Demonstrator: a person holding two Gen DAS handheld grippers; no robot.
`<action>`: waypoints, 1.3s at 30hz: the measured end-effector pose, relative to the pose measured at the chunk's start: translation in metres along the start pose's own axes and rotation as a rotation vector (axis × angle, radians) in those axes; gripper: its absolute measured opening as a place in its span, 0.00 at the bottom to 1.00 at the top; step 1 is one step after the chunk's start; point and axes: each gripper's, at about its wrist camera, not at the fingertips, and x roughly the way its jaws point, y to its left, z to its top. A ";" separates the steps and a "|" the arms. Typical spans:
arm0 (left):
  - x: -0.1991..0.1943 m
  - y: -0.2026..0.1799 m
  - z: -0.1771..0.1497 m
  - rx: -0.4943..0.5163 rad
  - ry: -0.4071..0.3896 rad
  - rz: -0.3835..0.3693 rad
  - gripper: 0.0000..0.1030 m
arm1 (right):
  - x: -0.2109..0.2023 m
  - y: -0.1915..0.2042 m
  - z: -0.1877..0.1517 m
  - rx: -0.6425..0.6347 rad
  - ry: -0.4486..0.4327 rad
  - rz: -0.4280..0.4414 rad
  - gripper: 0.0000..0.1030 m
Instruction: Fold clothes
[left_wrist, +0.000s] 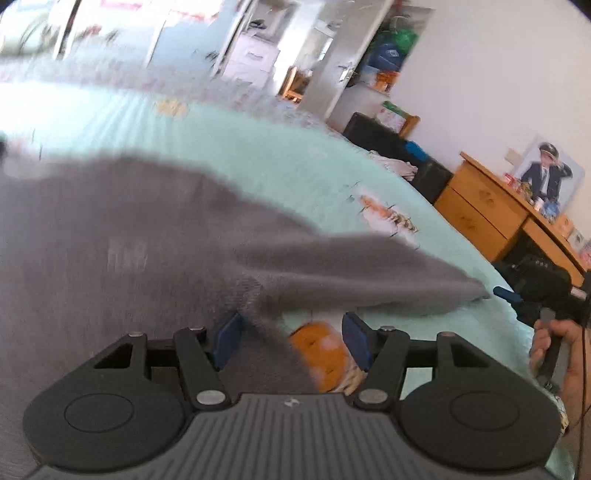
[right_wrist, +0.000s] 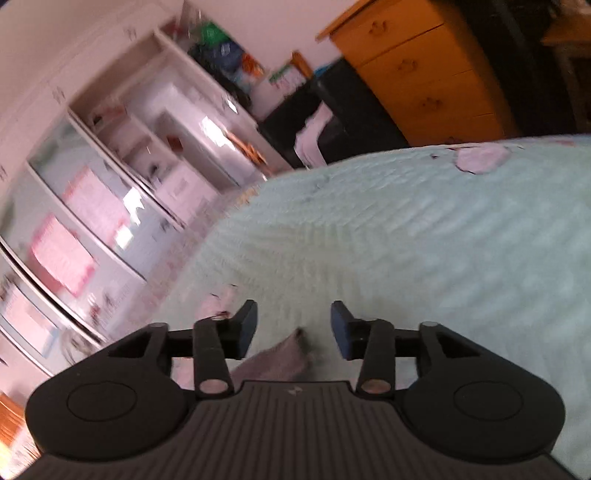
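While a grey garment (left_wrist: 129, 236) is spread over the mint-green bed (left_wrist: 288, 162), both tools are seen with fingers spread apart.

Soft, plain grey knit fabric is shown, blurred, with one sleeve (left_wrist: 369, 269) stretched toward the bed's right edge. A fold of it lies between the parted fingers of the left tool (left_wrist: 291, 341), beside an orange print on the bedcover; whether the blue pads touch it cannot be told. A grey corner (right_wrist: 280, 360) lies between the right tool's (right_wrist: 293, 325) open fingers, ungripped. A faint pale mark on the cloth is unreadable.
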 end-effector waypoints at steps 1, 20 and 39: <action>-0.001 0.003 -0.001 -0.015 -0.012 -0.015 0.61 | 0.011 0.000 0.007 -0.022 0.030 -0.012 0.47; -0.001 0.006 -0.003 -0.019 -0.019 -0.022 0.62 | -0.010 0.022 -0.009 -0.293 0.208 -0.064 0.04; -0.004 -0.008 -0.001 0.043 -0.004 0.017 0.64 | -0.014 0.075 -0.085 -0.085 0.206 0.145 0.29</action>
